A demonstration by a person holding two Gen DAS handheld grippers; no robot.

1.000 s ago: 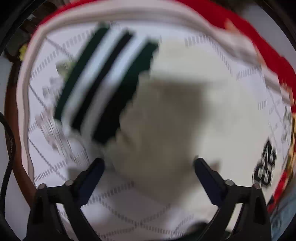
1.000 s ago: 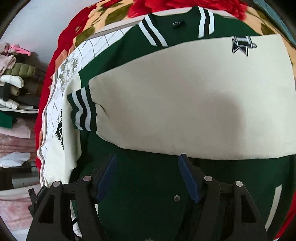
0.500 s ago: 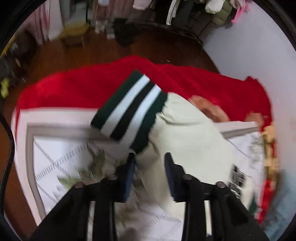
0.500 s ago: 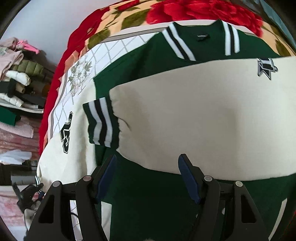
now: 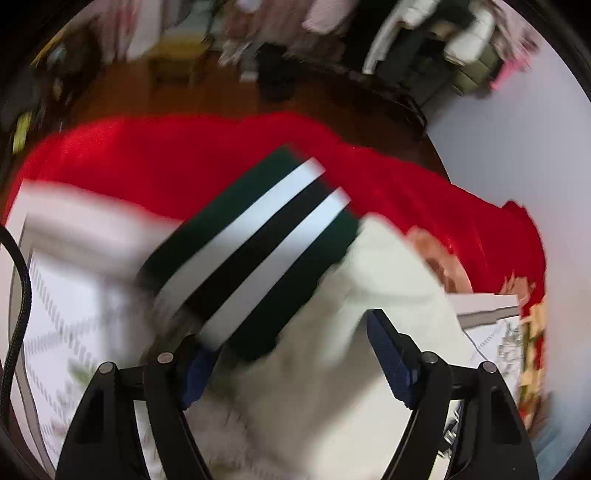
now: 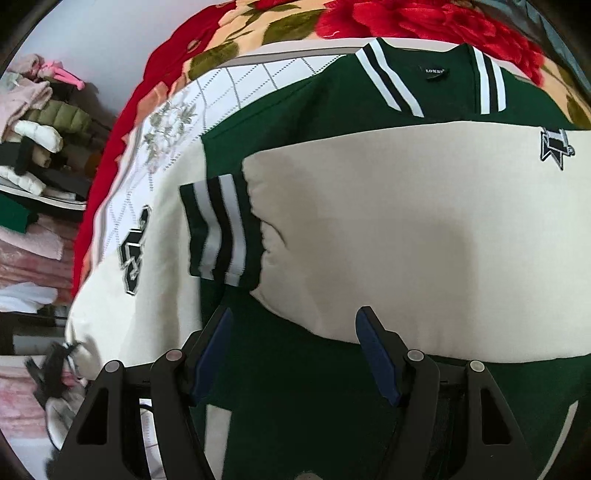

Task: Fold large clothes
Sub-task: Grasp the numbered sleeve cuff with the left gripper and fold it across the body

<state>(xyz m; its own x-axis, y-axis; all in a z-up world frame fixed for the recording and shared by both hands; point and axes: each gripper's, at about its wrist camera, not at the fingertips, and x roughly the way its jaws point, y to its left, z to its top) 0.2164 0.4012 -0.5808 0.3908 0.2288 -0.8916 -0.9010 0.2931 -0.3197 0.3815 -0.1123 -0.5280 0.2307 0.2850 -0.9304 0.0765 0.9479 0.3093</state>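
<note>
Left wrist view is showing the left gripper (image 5: 291, 354) with its jaws opening; the cream sleeve (image 5: 332, 387) of the jacket is lying between and under the blue pads (image 5: 388, 354), and the blurred picture is not showing either pad pressing on it, though the striped cuff (image 5: 251, 254) is running down to the pad on the left side. Just ahead of that claw the cuff, banded dark green, white and black, is slanting up and away. Beyond it the white quilted cover (image 5: 66, 295) is spreading to the left, then a red blanket (image 5: 184, 147), and farthest off a wooden floor (image 5: 207, 96) and blurred clothes. Right wrist view is showing the right gripper (image 6: 291, 347) standing well open with nothing held, hovering over the dark green body of the jacket (image 6: 295, 406). Just past its fingertips a second cream sleeve (image 6: 424, 240) is lying folded across the chest, its cuff (image 6: 221, 229) pointing left. Farther ahead the striped collar (image 6: 436, 77) is lying against a flowered blanket (image 6: 295, 22), and far to the left clothes are sitting stacked on shelves (image 6: 33, 155).
</note>
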